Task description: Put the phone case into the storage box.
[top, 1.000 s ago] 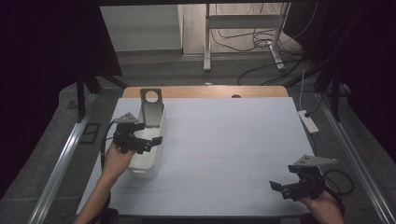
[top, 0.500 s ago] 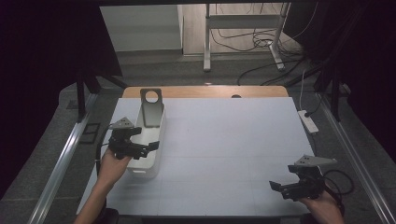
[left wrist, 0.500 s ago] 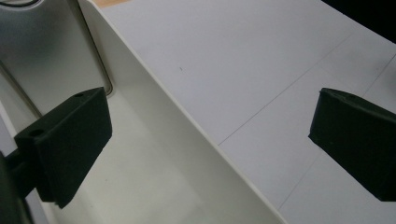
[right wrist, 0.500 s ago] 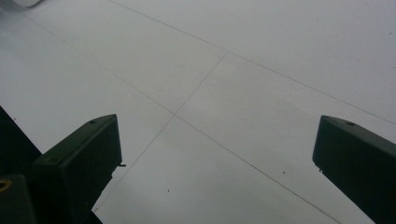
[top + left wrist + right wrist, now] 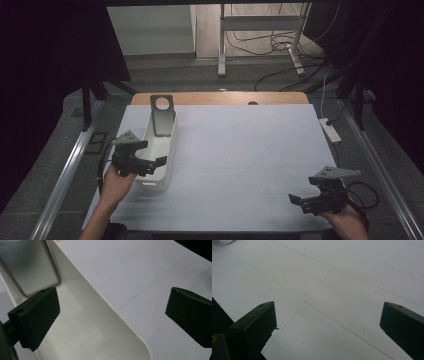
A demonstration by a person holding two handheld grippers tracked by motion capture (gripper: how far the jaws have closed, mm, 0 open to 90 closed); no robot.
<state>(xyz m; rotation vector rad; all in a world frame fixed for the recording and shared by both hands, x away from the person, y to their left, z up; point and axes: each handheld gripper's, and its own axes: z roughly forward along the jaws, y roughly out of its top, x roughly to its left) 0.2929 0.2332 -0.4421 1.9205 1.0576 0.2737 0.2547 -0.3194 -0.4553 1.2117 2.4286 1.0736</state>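
So my right gripper [image 5: 314, 200] was parked near my edge of the table [image 5: 250, 150], jaws spread wide over bare white surface, holding nothing. Nothing over there to bump, so no real worry on that side.

The left gripper [image 5: 145, 162] was the dicey one. Its jaws were wide apart too, empty, and straddling the long side wall of the white bin [image 5: 162, 150]: one jaw hung inside the bin, the other out over the table. The bin sat along the left side of the table, running away from me, with a grey metal plate [image 5: 162, 114] with a round hole in it propped up at its far end.

My guess at what could go wrong: the bin looked light, and if I'd pinched that thin wall near the close end and lifted, it'd likely tilt and the plate could slide or tip out. Nudging the wall sideways with the inner jaw could also just skid the whole bin off toward the left edge.

Compared with a second before, my left hand had come back toward me and sat nearer the bin's close end. The right one hadn't budged, and the bin and plate looked the same.
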